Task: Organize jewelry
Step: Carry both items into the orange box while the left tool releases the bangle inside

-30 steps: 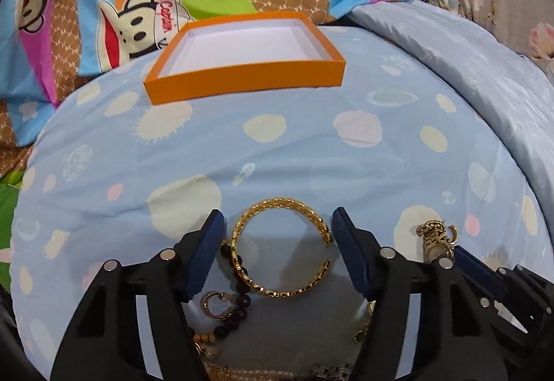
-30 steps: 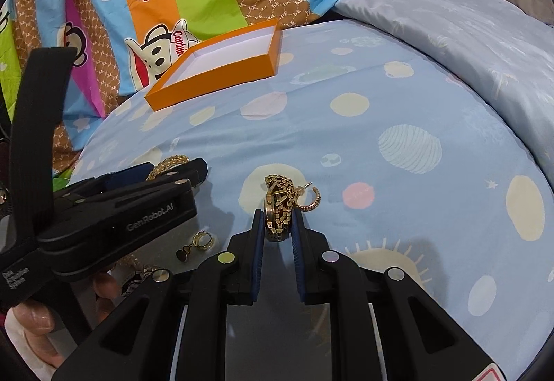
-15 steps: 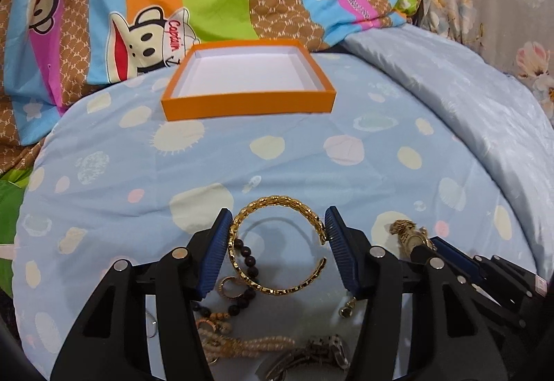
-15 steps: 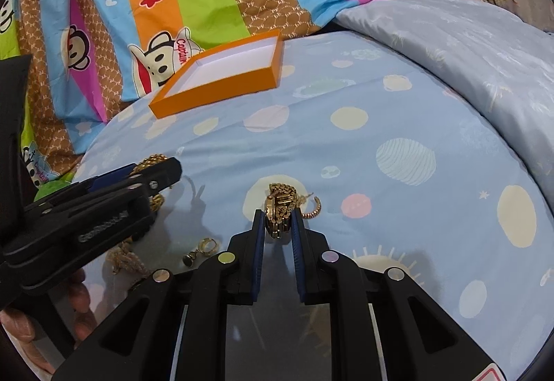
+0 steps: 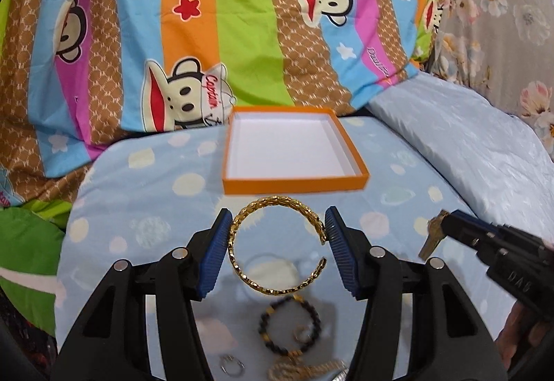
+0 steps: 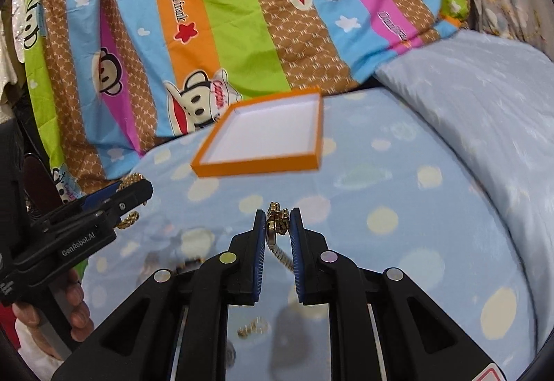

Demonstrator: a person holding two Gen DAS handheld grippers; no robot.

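A gold open bangle (image 5: 277,201) hangs above the blue bed sheet, and my left gripper (image 5: 278,218) is shut on it, blue pads pressing its two sides. My right gripper (image 6: 278,218) is shut on a gold chain bracelet (image 6: 276,229), whose tail dangles between the fingers. Both pieces are off the bed. An empty orange box (image 5: 294,183) with a white inside lies on the sheet just beyond both grippers, also in the right wrist view as the orange box (image 6: 256,168). The left gripper (image 6: 135,194) shows at the left there, and the right gripper (image 5: 450,225) at the right of the left wrist view.
More jewelry lies on the sheet below the left gripper: a black bead bracelet (image 5: 289,325), a silver ring (image 5: 232,365) and a gold chain (image 5: 304,372). A small gold earring (image 6: 252,327) lies under the right gripper. A striped monkey quilt (image 5: 242,35) rises behind the box.
Both grippers have risen off the sheet, each carrying its gold piece. The orange box now sits lower and nearer in both views, and the loose jewelry has dropped below the left gripper.
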